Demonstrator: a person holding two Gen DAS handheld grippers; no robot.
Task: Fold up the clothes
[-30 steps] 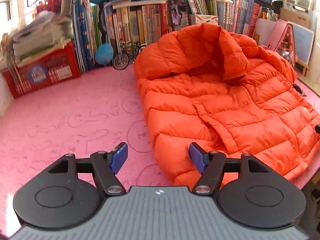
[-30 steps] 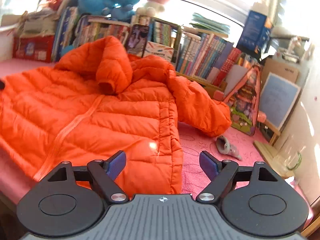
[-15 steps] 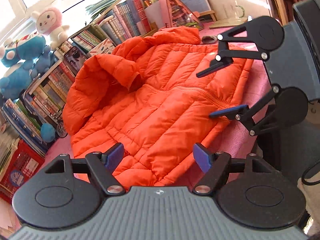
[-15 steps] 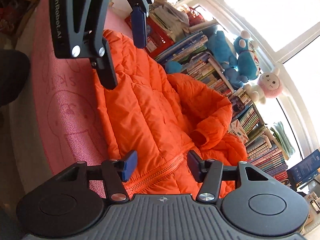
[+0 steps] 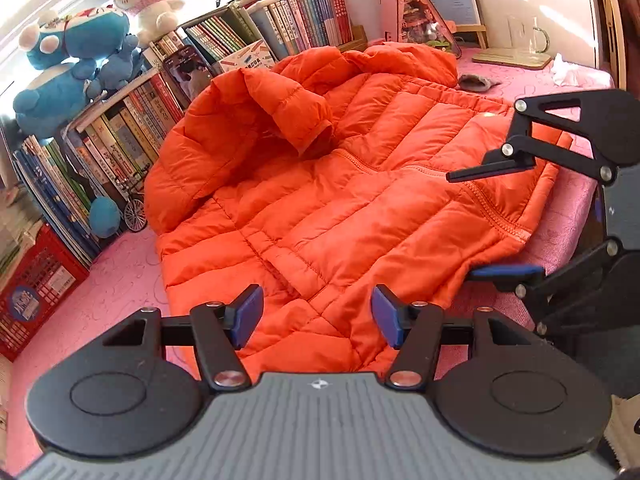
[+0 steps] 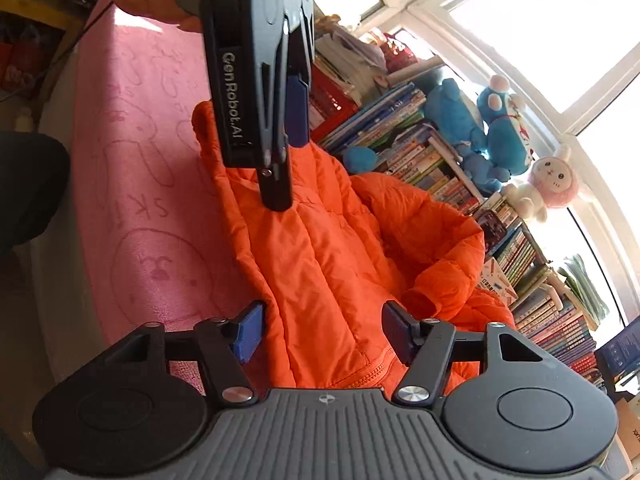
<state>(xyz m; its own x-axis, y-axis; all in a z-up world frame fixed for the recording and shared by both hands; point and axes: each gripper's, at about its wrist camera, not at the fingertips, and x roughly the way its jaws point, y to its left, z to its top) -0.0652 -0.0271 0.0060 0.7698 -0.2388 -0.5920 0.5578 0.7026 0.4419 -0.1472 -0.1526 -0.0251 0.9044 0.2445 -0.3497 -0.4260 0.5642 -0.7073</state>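
Both claws closing over the jacket (image 5: pixel 340 200) near hem, pads not yet pinching: left claw (image 5: pixel 316 316), right claw (image 6: pixel 322 334). Best to bite deep, lift evenly.

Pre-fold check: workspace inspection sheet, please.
Surface: pink blanket, bare at the left.
Job's things: orange puffer jacket spread flat, one sleeve folded across its chest.
Clutter: grey item, glass mug on a wooden board.
Grippers: left gripper and right gripper both closing around the jacket's hem; pads not pressing yet.
Cables: nothing seen.
Surroundings: books, plush toys, window.
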